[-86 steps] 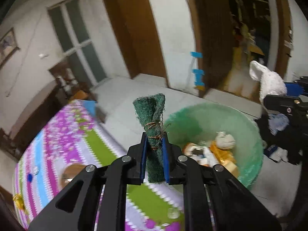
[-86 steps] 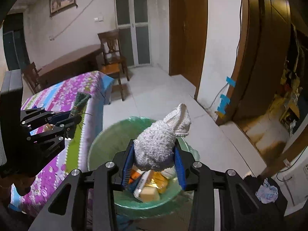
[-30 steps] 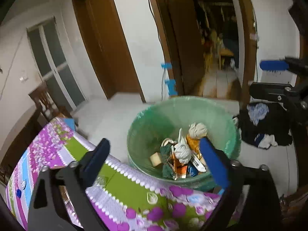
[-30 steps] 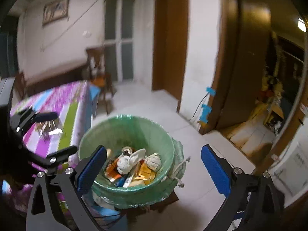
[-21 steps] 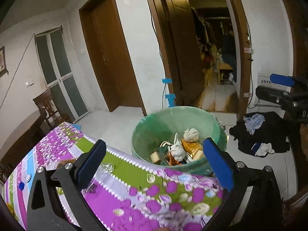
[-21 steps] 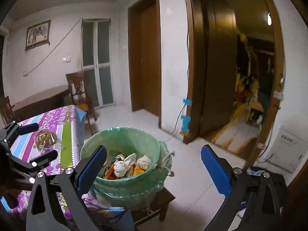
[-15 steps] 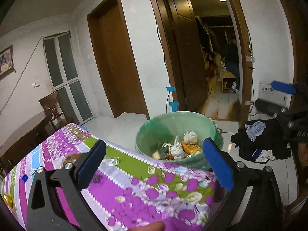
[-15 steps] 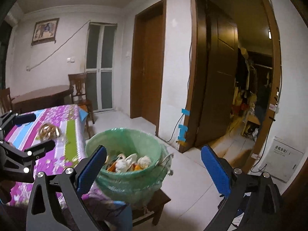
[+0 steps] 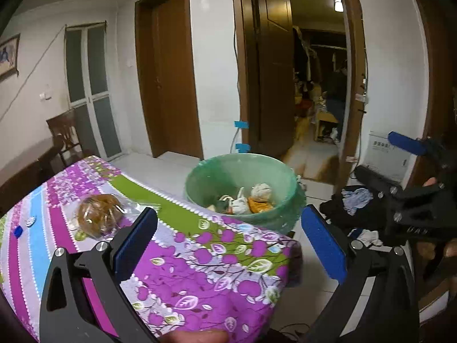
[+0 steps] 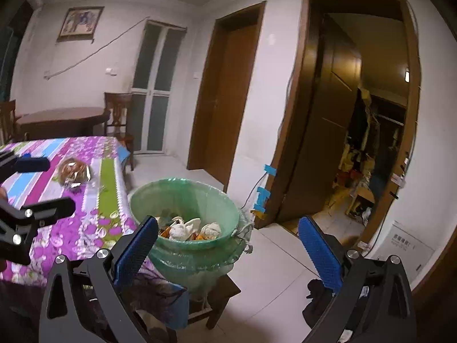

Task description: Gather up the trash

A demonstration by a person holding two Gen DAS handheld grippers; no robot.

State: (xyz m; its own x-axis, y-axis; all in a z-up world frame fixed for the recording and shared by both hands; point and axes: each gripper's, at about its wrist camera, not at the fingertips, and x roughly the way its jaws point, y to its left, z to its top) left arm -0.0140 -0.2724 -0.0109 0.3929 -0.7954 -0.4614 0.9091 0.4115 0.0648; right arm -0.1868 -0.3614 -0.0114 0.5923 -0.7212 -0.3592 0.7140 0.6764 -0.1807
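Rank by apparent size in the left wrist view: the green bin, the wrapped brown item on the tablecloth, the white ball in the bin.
1. Green bin
2. Wrapped brown item, though nearer the camera
3. White ball

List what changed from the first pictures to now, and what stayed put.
Both claws let go: the left claw dropped its green scouring pad and the right claw its white cloth into the green bin. Both now stand open and empty, drawn back from the bin. The bagged brown item stays on the purple tablecloth.
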